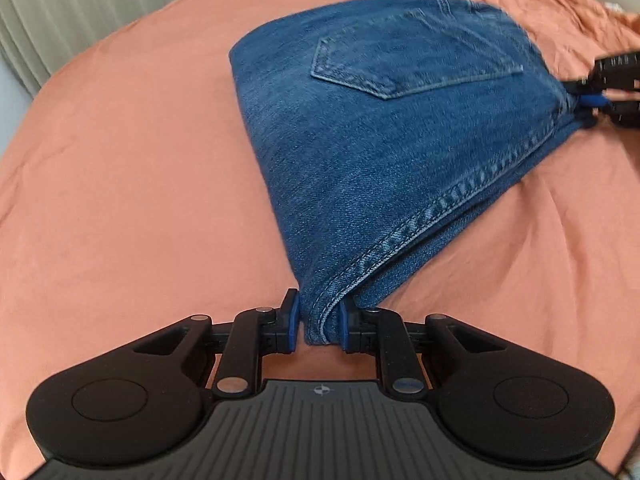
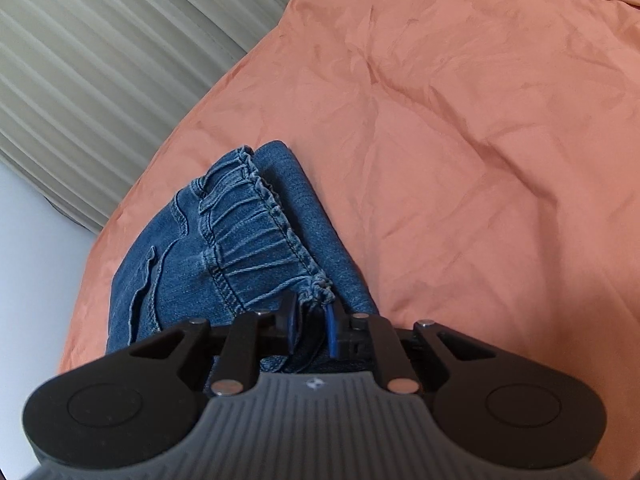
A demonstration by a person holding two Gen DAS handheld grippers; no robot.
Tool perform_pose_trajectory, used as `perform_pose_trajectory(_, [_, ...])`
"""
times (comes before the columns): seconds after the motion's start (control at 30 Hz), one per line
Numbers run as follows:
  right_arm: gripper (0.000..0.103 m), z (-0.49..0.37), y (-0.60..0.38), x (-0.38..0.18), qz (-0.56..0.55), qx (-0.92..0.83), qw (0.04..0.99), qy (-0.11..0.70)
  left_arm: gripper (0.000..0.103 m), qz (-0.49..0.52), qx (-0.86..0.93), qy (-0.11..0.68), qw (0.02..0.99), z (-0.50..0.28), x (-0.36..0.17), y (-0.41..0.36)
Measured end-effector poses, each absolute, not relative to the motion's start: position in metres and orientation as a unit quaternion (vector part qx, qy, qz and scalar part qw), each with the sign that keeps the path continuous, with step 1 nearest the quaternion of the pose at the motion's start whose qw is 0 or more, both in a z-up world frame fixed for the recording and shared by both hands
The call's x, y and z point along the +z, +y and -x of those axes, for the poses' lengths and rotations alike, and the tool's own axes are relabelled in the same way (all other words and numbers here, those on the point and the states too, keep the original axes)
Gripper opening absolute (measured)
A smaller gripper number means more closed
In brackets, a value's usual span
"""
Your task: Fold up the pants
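I see a pair of blue denim jeans [image 1: 384, 128] folded into a thick bundle on a bed covered by an orange sheet [image 1: 120, 184], with a back pocket [image 1: 400, 64] facing up in the left wrist view. My left gripper [image 1: 319, 322] has its fingers [image 1: 294, 320] drawn in narrow around a bunched, stitched corner of the jeans, the blue pads pressing the denim from both sides, so that corner is clamped. From there a heavy double-stitched seam [image 1: 460, 196] runs up and to the right across the fabric toward the far corner, where my right gripper [image 1: 588, 94] shows at the right edge of the same view, blurred, closed on the cloth so the denim is pulled to a point there. In the right wrist view, the right gripper [image 2: 316, 330] pinches the gathered elastic waistband [image 2: 256, 232] at its near end, the fingers [image 2: 334, 332] nearly together with puckered denim between them. The rest of the jeans lies beneath and beyond that grip, flat folded layers [image 2: 312, 220] showing beside the waistband on the right. The bundle sits close to the left edge of the bed in that view, where the orange sheet curves down. Beyond that edge stands a pale pleated curtain [image 2: 100, 60]. The sheet to the right of the jeans is wrinkled and bare, and it bunches up toward the bed's far right corner.
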State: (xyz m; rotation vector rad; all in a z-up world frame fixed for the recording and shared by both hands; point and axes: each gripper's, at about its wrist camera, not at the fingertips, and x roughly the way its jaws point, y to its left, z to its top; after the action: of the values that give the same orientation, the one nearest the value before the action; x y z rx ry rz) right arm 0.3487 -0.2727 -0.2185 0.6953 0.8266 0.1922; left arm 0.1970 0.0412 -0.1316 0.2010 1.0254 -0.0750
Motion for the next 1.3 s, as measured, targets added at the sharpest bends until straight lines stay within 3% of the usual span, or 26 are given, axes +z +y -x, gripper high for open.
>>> perform_pose_trajectory(0.13, [0.015, -0.340, -0.281, -0.209, -0.347, 0.100, 0.853, 0.376, 0.030, -0.059, -0.047, 0.482, 0.873, -0.184, -0.108, 0.056])
perform_pose_trajectory(0.2, [0.029, -0.328, -0.282, -0.197, -0.328, 0.097, 0.867, 0.362, 0.037, -0.033, -0.054, 0.467, 0.882, -0.171, -0.093, 0.063])
perform_pose_trajectory(0.37, [0.030, -0.301, -0.263, -0.157, -0.205, 0.103, 0.932, 0.281, 0.039, -0.001, -0.053, 0.405, 0.913, -0.168, -0.058, 0.061])
perform_pose_trajectory(0.5, [0.042, -0.298, -0.227, -0.142, -0.133, 0.154, 0.950, 0.235, 0.041, 0.020, -0.057, 0.376, 0.925, -0.208, -0.052, 0.046])
perform_pose_trajectory(0.57, [0.042, -0.299, -0.190, -0.144, -0.052, 0.175, 0.956, 0.228, 0.041, 0.030, -0.050, 0.368, 0.928, -0.229, -0.058, 0.035])
perform_pose_trajectory(0.7, [0.042, -0.304, -0.165, -0.153, 0.003, 0.184, 0.956, 0.228, 0.041, 0.016, -0.048, 0.372, 0.927, -0.253, -0.080, 0.014])
perform_pose_trajectory(0.77, [0.041, -0.316, -0.157, -0.173, 0.041, 0.174, 0.948, 0.264, 0.041, -0.001, -0.042, 0.391, 0.919, -0.258, -0.097, 0.007])
perform_pose_trajectory(0.97, [0.040, -0.330, -0.154, -0.193, 0.053, 0.185, 0.934, 0.301, 0.042, -0.016, -0.055, 0.424, 0.904, -0.263, -0.129, 0.014])
perform_pose_trajectory(1.17, [0.041, -0.335, -0.160, -0.186, 0.029, 0.187, 0.934, 0.304, 0.042, 0.015, -0.079, 0.413, 0.907, -0.259, -0.119, 0.030])
perform_pose_trajectory(1.23, [0.043, -0.330, -0.167, -0.178, 0.003, 0.189, 0.938, 0.291, 0.057, 0.030, -0.081, 0.396, 0.914, -0.253, -0.111, 0.037])
perform_pose_trajectory(1.3, [0.055, -0.329, -0.173, -0.174, -0.018, 0.194, 0.939, 0.284, 0.069, 0.055, -0.078, 0.377, 0.921, -0.250, -0.103, 0.047])
